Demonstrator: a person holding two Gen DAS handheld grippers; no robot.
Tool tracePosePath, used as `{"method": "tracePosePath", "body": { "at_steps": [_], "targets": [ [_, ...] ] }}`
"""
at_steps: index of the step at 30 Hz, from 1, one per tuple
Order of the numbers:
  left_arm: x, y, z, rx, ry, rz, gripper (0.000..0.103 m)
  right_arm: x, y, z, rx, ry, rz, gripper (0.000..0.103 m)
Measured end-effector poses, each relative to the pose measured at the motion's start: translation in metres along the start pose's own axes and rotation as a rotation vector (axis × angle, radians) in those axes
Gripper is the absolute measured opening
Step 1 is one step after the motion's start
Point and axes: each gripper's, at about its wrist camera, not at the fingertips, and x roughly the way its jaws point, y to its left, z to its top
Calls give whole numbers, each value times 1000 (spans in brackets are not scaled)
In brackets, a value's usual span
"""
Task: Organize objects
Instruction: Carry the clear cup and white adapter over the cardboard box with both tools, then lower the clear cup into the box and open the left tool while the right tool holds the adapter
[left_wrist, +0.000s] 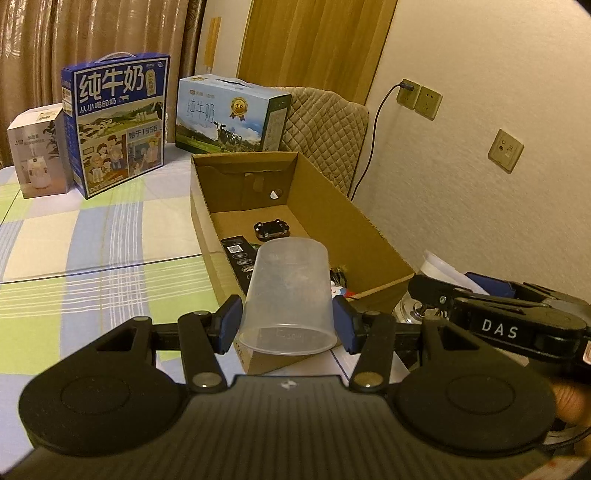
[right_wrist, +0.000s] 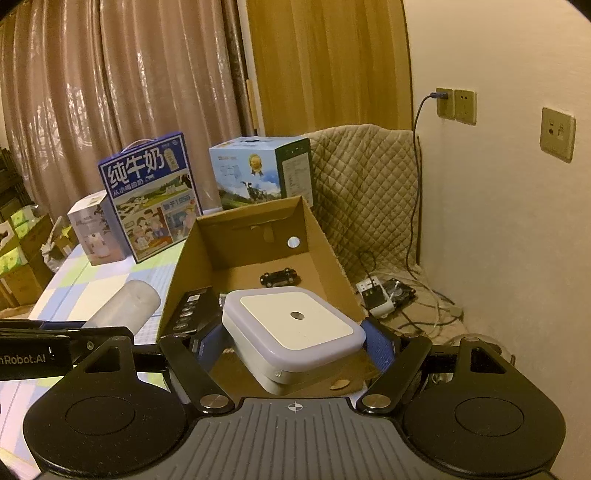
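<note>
- Right then, my left gripper (left_wrist: 287, 328) was clamped on a clear plastic cup (left_wrist: 287, 295), held upside down with its rim toward the camera, low in the centre of the left wrist view.
- My blue pads (left_wrist: 231, 321) pressed the cup's sides near the rim; the cup hung over the near corner of the open cardboard box (left_wrist: 369, 229).
- My right gripper (right_wrist: 291, 350) was closed on a white square container (right_wrist: 295, 332) with a pale lid and a small round hole in the middle, sitting at centre frame in the right wrist view, tilted down toward the right.
- That container hovered over the near end of the same cardboard box (right_wrist: 325, 236).
- Inside the box I saw a small black toy car (right_wrist: 279, 277) toward the far end and a flat black package (right_wrist: 192, 310) leaning along the left wall.
- At upper left of both views stood a blue milk carton (left_wrist: 118, 125), a lighter blue milk box (left_wrist: 229, 114) beside it, and a small white product box (left_wrist: 37, 151) at the left edge, all on the checked tablecloth (left_wrist: 92, 240).
- A quilted cover (right_wrist: 365, 184) draped behind the box, and a cable ran to the wall socket (right_wrist: 445, 103) at upper right.
</note>
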Motion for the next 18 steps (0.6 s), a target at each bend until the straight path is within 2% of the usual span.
{"method": "tracePosePath", "body": {
  "at_steps": [18],
  "targets": [
    [42,-1,29,-15,4,-21,48,36,-16,28,-31,11,6,75]
  ]
}}
